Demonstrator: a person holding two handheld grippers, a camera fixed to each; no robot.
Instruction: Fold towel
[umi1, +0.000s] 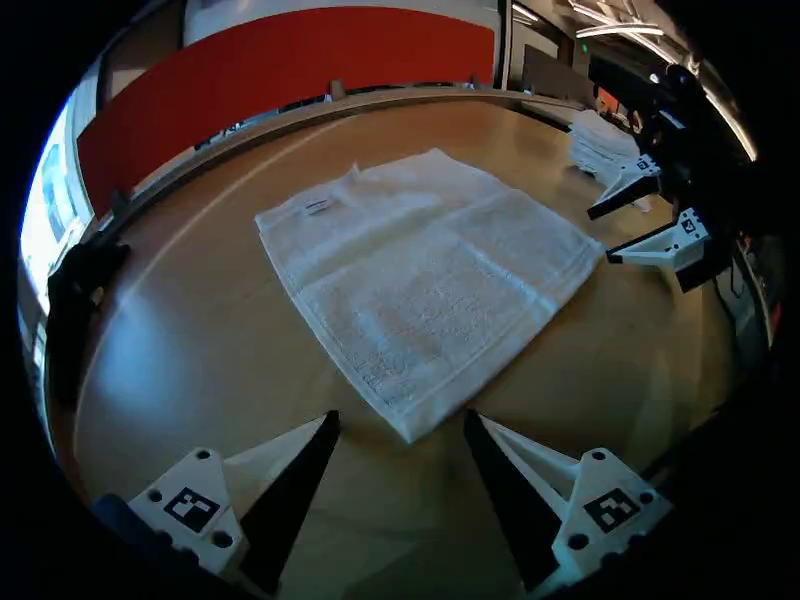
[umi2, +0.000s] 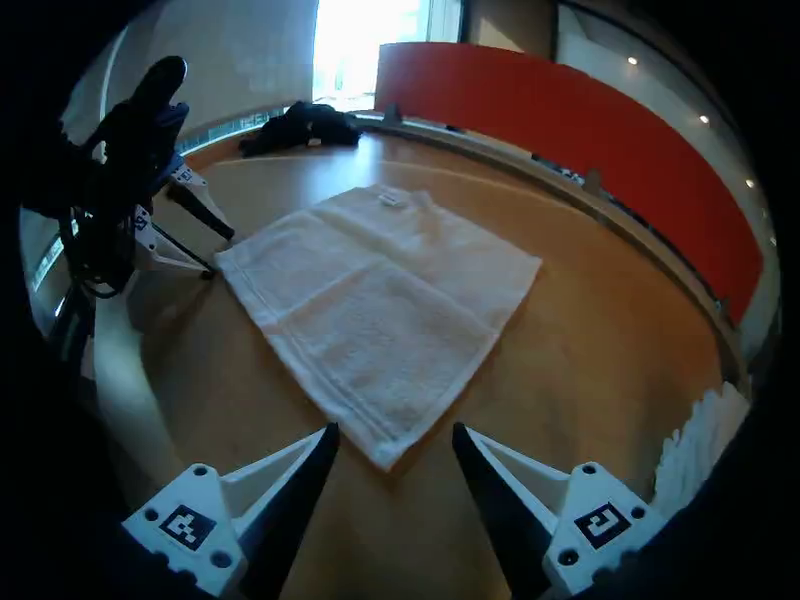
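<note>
in the left gripper view our left gripper is released, its fingers spread wide, and the near corner of the towel lies between the tips with neither finger pressing on it. each finger carries a square black-and-white marker; we find no words on it. in the right gripper view our right gripper is likewise released, with another corner of the towel between its parted tips.

the white towel lies spread flat in the middle of the wooden table. a small sewn tag sits at its far edge, toward 11 o'clock in the left gripper view; its writing is too small for us to read.

farther out in that view, a stack of white cloths rests on the table at 2 o'clock, well apart from the towel. a red panel runs behind the table from 10 to 12 o'clock.
</note>
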